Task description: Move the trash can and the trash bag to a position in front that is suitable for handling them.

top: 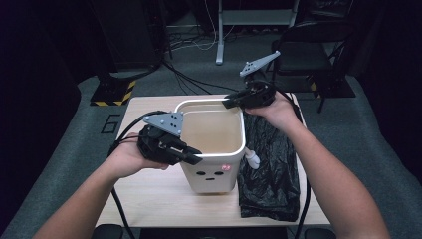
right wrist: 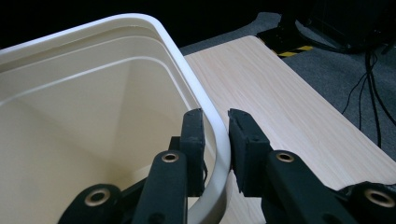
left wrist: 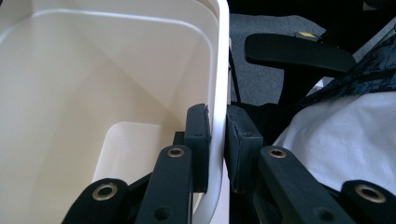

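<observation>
A white plastic bin [top: 211, 172] with a small face on its front stands upright on the wooden table [top: 149, 194]; it looks hollow inside. My left gripper [top: 196, 158] grips the bin's near-left rim: in the left gripper view one pad sits inside the wall [left wrist: 93, 93] and the other outside, with the left gripper [left wrist: 218, 140] pinching the rim. My right gripper [top: 230, 103] holds the far-right rim. In the right gripper view the jaws straddle the rim of the bin [right wrist: 84, 116], the right gripper [right wrist: 215, 135] shut on it.
A crumpled black plastic bag [top: 271, 169] lies on the table right of the bin. Bare tabletop [right wrist: 289, 102] extends beyond the bin. A black chair [top: 308, 45] and cables stand on the grey floor behind the table.
</observation>
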Demonstrator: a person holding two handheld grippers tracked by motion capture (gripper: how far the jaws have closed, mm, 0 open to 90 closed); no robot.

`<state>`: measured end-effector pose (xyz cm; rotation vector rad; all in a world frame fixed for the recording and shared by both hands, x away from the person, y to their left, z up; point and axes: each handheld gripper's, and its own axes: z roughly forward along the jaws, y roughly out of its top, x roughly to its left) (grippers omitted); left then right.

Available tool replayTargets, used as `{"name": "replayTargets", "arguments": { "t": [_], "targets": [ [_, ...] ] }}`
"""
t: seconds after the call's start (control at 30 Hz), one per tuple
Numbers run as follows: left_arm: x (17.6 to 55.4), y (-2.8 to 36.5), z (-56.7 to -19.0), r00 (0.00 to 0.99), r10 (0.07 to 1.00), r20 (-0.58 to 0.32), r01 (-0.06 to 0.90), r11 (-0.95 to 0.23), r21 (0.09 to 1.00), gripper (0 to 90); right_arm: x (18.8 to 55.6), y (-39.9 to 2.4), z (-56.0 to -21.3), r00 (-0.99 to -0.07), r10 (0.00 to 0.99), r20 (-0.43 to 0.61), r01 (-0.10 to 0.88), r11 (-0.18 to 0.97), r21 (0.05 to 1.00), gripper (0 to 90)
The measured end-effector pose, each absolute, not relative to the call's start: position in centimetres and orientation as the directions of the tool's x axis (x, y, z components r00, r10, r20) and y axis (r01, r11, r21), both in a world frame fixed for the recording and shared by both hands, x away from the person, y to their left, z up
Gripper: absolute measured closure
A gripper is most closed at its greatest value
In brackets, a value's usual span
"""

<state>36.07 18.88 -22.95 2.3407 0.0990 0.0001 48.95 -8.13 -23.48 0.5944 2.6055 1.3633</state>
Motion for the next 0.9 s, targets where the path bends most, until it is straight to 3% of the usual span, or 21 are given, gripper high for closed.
{"name": "replayTargets", "arguments": {
  "t": [0.37,0.47,0.9],
  "targets": [
    [36.1,19.0,-21.9,0.997,0.064,-0.044,0.076,-0.681,0.728,80.7,48.7,-8.2,-22.3,-0.912,0.407,0.054,0.27,0.495,0.826,76.1],
    [35.8,18.9,-21.6,1.0,0.029,0.009,0.013,-0.684,0.729,82.2,48.7,-8.2,-22.1,-0.914,0.403,0.045,0.259,0.496,0.828,76.0],
    [36.0,19.5,-20.8,0.999,-0.021,0.032,-0.038,-0.675,0.737,84.2,48.5,-7.9,-21.7,-0.919,0.393,0.033,0.236,0.481,0.844,76.1]
  ]
}}
